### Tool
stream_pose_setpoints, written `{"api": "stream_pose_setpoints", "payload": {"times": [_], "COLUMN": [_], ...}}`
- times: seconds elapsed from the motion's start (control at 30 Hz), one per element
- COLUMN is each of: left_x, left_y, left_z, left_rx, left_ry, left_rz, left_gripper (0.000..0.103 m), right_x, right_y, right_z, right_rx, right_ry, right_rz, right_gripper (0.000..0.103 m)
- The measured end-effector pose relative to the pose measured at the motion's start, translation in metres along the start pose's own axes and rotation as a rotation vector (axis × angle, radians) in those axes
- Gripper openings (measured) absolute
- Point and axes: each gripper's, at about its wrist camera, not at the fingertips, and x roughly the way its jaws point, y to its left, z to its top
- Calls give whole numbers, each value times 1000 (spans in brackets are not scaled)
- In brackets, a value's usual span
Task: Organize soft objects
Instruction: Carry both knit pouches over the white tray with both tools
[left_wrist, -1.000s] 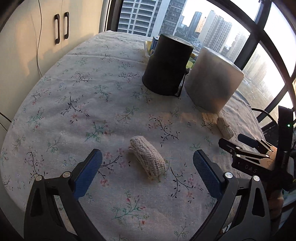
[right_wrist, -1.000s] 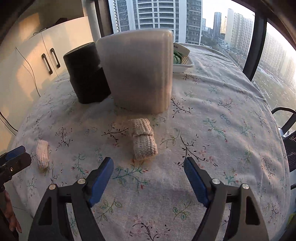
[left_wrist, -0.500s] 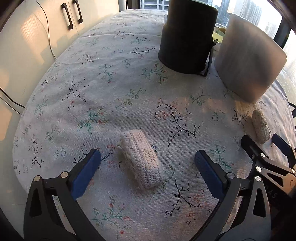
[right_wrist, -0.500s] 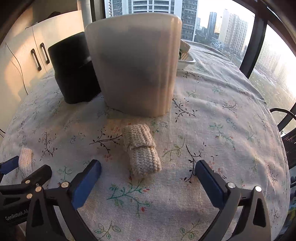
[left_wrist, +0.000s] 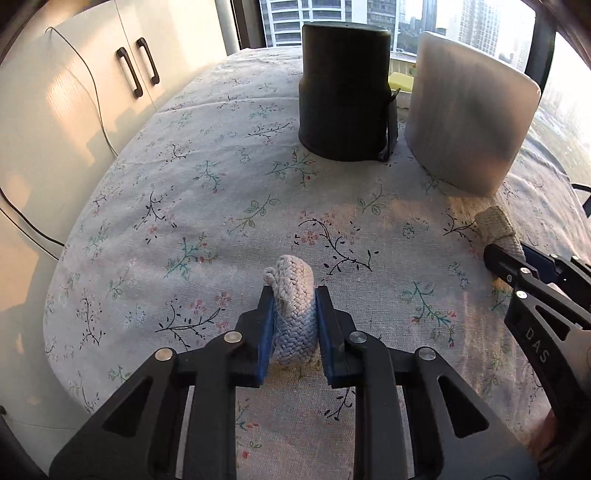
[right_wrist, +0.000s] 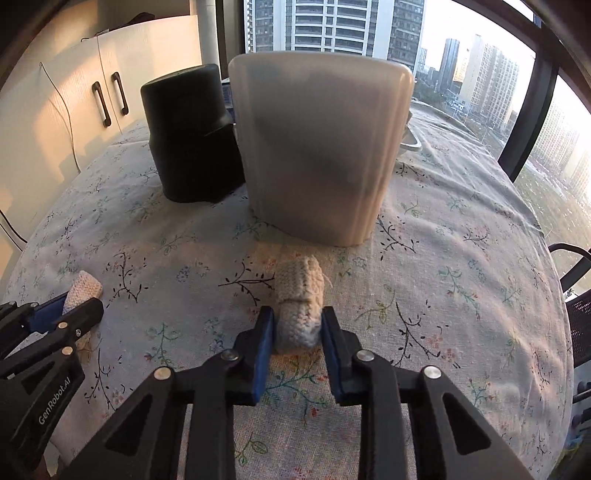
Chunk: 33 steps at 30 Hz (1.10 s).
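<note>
The left gripper (left_wrist: 294, 325) has just closed its blue pads on a grey knitted roll (left_wrist: 293, 317) lying on the flowered desk (left_wrist: 221, 192). Toward the far edge stand a black container (left_wrist: 345, 92) and a translucent bin (left_wrist: 469, 122).

You worked at a table with a floral tablecloth (left_wrist: 207, 177). Cream cupboard doors (left_wrist: 74, 92) stood on its left side. Behind it, large windows (right_wrist: 332, 22) showed high buildings in warm, low sunlight.
</note>
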Motion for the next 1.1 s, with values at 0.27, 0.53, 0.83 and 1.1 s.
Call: {"api": "stream_pose_setpoints", "payload": {"times": [0.27,0.53,0.83,1.1], "left_x": [-19,-16,-8,18], "left_y": [16,44,71,99], "left_z": [10,28,73,116], "left_rx": [-5,-42,-25,-27], "left_ry": [-74,-78,-123,-131], "left_rz": [-11,14,46,85], "left_gripper": [20,20,20,20], "right_x": [-16,-35,-43,-33], "right_y": [-25,-46,-84,-126], "right_z": [-9,-8,9,28], "right_rx": [123,170,215,270], "right_ry": [30,5,-11,3], "right_rz": [101,64,-24,-95], "right_gripper": [25,25,25,25]}}
